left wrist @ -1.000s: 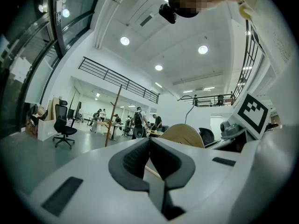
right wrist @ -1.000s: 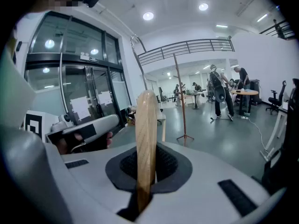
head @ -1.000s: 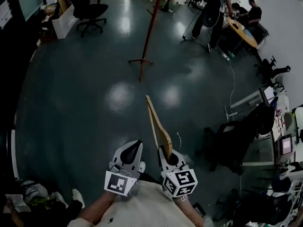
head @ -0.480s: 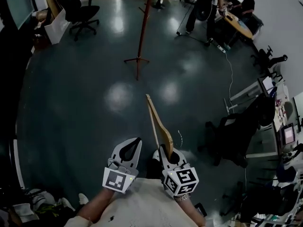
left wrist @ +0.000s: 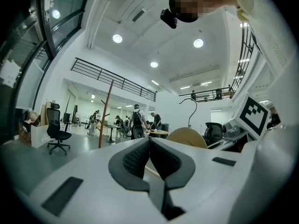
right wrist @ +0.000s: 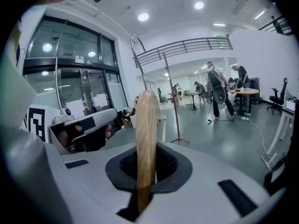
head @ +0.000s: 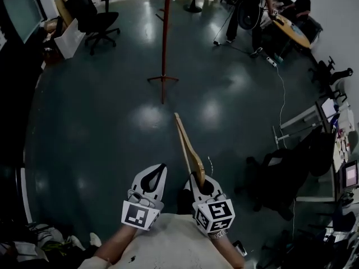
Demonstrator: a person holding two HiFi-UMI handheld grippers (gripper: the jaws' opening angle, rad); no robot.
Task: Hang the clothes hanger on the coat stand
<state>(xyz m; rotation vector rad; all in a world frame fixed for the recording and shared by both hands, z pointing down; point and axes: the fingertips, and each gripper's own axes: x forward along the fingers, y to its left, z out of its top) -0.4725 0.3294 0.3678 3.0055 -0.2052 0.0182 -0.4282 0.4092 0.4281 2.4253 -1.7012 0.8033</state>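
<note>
A red-brown coat stand (head: 164, 38) rises from the dark floor ahead, with its feet spread on the floor; it also shows as a thin pole in the left gripper view (left wrist: 105, 115) and the right gripper view (right wrist: 172, 101). My right gripper (head: 197, 179) is shut on one end of a wooden clothes hanger (head: 187, 144), which points forward toward the stand. The wood stands between the dark pads (right wrist: 146, 139), and its metal hook (right wrist: 138, 55) curves up behind. My left gripper (head: 159, 170) is beside it, shut on nothing (left wrist: 149, 141).
A black office chair (head: 95, 15) stands far left. People stand around a round table (head: 291, 29) at the far right, with a cable (head: 279, 88) trailing across the floor. Another dark chair (head: 280, 172) and desks crowd the right side.
The view has swung, so the coat stand now appears straight ahead and more upright. Both grippers and the hanger keep the same pose relative to the body.
</note>
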